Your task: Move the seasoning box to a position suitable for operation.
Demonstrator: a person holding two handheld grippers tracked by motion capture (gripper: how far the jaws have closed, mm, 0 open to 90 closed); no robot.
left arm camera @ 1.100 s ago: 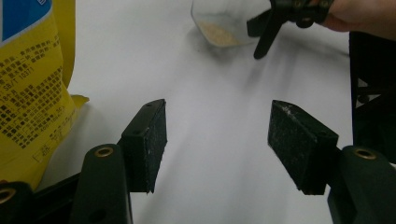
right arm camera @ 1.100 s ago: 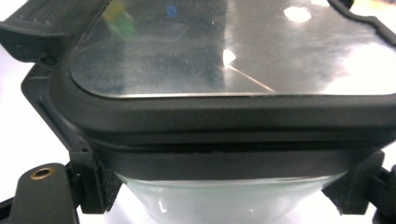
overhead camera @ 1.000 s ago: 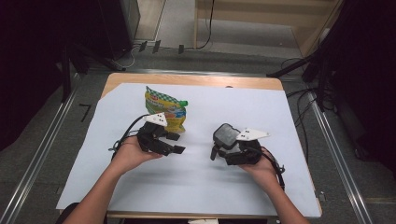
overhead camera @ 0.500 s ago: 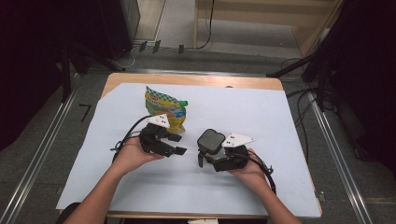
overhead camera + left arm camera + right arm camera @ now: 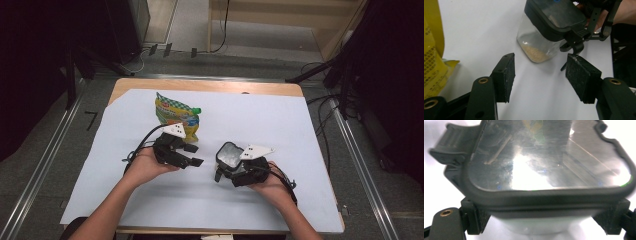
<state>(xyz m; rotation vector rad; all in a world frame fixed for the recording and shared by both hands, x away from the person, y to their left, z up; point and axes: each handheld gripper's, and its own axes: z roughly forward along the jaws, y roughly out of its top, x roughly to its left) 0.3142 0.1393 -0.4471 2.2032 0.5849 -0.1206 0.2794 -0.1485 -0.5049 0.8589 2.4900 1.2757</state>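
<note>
Keep the right tool (image 5: pixel 225 167) clamped on the lidded container (image 5: pixel 549 27), tilted steady, while easing the half-open, empty, just-narrowing left tool (image 5: pixel 540 75) toward its lid latch.

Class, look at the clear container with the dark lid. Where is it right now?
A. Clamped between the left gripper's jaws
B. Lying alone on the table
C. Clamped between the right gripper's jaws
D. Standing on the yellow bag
C: the right gripper has its pads pressed on both sides of the container, while the left gripper stands open and apart from it.
</note>
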